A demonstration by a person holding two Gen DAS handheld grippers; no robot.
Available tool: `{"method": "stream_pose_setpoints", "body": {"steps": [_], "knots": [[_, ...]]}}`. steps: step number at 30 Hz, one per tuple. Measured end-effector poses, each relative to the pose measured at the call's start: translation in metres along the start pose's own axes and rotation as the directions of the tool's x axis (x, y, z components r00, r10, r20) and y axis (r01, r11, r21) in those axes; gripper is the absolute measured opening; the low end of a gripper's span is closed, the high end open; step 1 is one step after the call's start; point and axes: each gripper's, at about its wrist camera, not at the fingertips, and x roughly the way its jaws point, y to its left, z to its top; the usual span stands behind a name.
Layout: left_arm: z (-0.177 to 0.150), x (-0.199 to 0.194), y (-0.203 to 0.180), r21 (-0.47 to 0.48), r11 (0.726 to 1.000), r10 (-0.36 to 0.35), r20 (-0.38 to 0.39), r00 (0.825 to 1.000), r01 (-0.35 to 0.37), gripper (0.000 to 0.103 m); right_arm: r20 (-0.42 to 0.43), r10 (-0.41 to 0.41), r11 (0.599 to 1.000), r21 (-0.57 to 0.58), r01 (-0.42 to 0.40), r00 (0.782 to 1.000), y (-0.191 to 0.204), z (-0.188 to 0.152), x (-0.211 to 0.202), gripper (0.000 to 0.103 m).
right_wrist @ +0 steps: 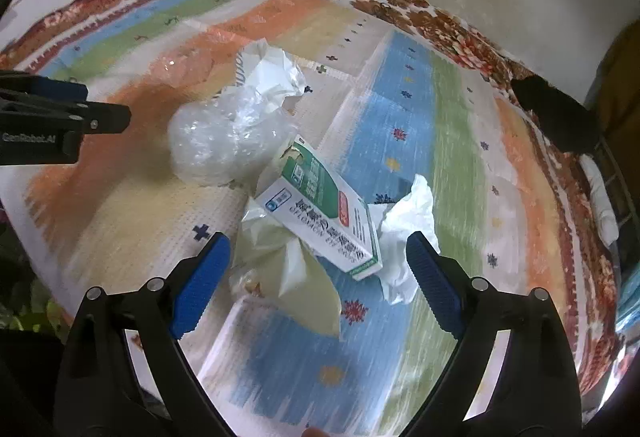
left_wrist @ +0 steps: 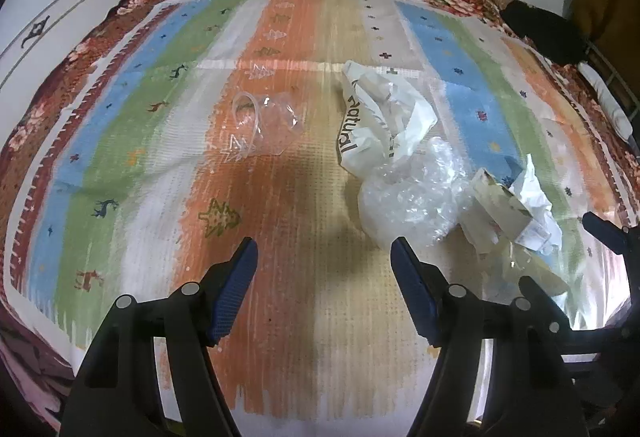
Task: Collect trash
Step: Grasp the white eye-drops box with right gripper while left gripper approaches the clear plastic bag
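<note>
Right tool (right_wrist: 318,269) wide apart just above green-white box (right_wrist: 320,215); left tool (left_wrist: 324,261) likewise apart, bubble wrap (left_wrist: 404,197) just ahead.

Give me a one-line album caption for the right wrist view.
Open right gripper hovers over a green-and-white medicine box among crumpled plastic trash on a striped bedspread.

Left tongs (left_wrist: 324,253), right tongs (right_wrist: 318,249): black arms, blue ribbed pads, silver rivets.

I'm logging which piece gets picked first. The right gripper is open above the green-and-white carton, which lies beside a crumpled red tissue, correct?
Not quite: the tissue is white, not red, as the right wrist view shows. The right gripper is indeed open above the green-and-white carton.
</note>
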Motion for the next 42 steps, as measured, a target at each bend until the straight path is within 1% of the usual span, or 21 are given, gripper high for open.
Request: {"method": "stream_pose_setpoints", "body": {"steps": [2, 7, 14, 20, 22, 26, 29, 34, 35, 38, 40, 42], "knots": [[0.002, 0.004, -0.001, 0.0, 1.0, -0.002, -0.006, 1.0, 0.002, 0.069, -0.003, -0.017, 1.0, -0.009, 0.017, 1.0, 0.001, 0.003, 0.005, 0.085], [0.009, 0.011, -0.007, 0.023, 1.0, -0.004, -0.004, 1.0, 0.004, 0.069, -0.019, -0.025, 1.0, -0.013, 0.024, 1.0, 0.003, 0.01, 0.018, 0.084], [0.021, 0.026, -0.015, 0.053, 0.999, -0.008, 0.008, 1.0, 0.008, 0.069, -0.022, 0.0, 1.0, 0.012, 0.0, 1.0, 0.001, 0.023, 0.031, 0.082], [0.027, 0.041, -0.008, 0.036, 0.999, -0.004, 0.0, 1.0, 0.004, 0.069, -0.027, 0.004, 0.999, 0.045, -0.003, 1.0, -0.008, 0.032, 0.038, 0.081], [0.028, 0.044, -0.006, 0.032, 0.999, -0.005, 0.002, 1.0, 0.005, 0.069, -0.029, 0.0, 0.999, 0.048, 0.001, 1.0, -0.01, 0.034, 0.042, 0.076], [0.03, 0.05, -0.006, 0.034, 0.999, -0.012, 0.01, 1.0, 0.012, 0.069, -0.039, 0.005, 0.999, 0.038, -0.003, 0.999, -0.008, 0.037, 0.052, 0.074], [0.031, 0.052, -0.009, 0.045, 0.998, -0.037, 0.013, 0.999, 0.037, 0.069, -0.046, 0.011, 1.0, 0.03, -0.009, 0.999, -0.005, 0.039, 0.057, 0.065], [0.033, 0.055, -0.017, 0.069, 0.991, -0.117, 0.017, 0.993, 0.115, 0.068, -0.056, 0.021, 1.0, 0.017, -0.02, 0.998, -0.003, 0.039, 0.062, 0.041], [0.033, 0.055, -0.017, 0.067, 0.99, -0.127, 0.021, 0.992, 0.126, 0.068, -0.055, 0.02, 1.0, 0.017, -0.019, 0.998, -0.003, 0.039, 0.061, 0.041], [0.037, 0.053, -0.017, 0.042, 0.986, -0.161, 0.04, 0.986, 0.159, 0.068, -0.04, 0.02, 1.0, 0.02, -0.019, 0.999, -0.005, 0.039, 0.06, 0.036], [0.038, 0.053, -0.015, 0.017, 0.98, -0.199, 0.043, 0.979, 0.198, 0.069, -0.029, 0.028, 0.999, 0.041, -0.027, 0.999, -0.01, 0.04, 0.057, 0.031], [0.039, 0.054, -0.015, -0.011, 0.973, -0.231, 0.041, 0.972, 0.232, 0.069, -0.024, 0.039, 0.997, 0.062, -0.038, 0.999, -0.014, 0.041, 0.056, 0.029]]}}
